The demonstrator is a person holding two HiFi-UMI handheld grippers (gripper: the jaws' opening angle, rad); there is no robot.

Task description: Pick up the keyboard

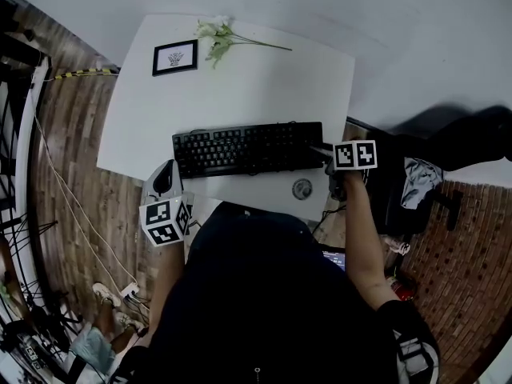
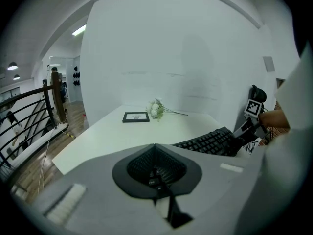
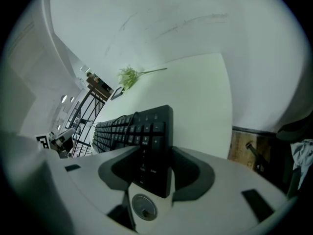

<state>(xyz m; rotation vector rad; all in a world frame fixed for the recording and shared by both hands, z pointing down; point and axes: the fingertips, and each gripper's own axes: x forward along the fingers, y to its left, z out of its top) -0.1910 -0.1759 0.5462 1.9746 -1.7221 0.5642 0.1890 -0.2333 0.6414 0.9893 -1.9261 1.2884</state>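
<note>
A: Where is the keyboard [image 1: 248,148] sitting?

B: It is lying across the near part of the white table [image 1: 264,78], its long side running along the near edge; the framed picture [image 1: 175,57] and the flowers [image 1: 220,37] are lying well apart from it at the far side; a small round disc [image 1: 302,189] is sitting on the tabletop just in front of its right end.

A: What is the right gripper [image 3: 155,163] doing?

B: It is pinching the keyboard's right end; in the right gripper view the dark pads are pressing on either side of the number-pad edge, and the rows of keys are stretching away from the jaws.

A: Is that end leaving the table?

B: I am not managing to tell; no view is showing a gap under it.

A: And the left gripper [image 2: 155,173]?

B: Its jaws are pressing together on nothing; it is hovering by the table's near left corner, just off the keyboard's left end and not touching it; its own view is looking across the tabletop towards the wall.
</note>
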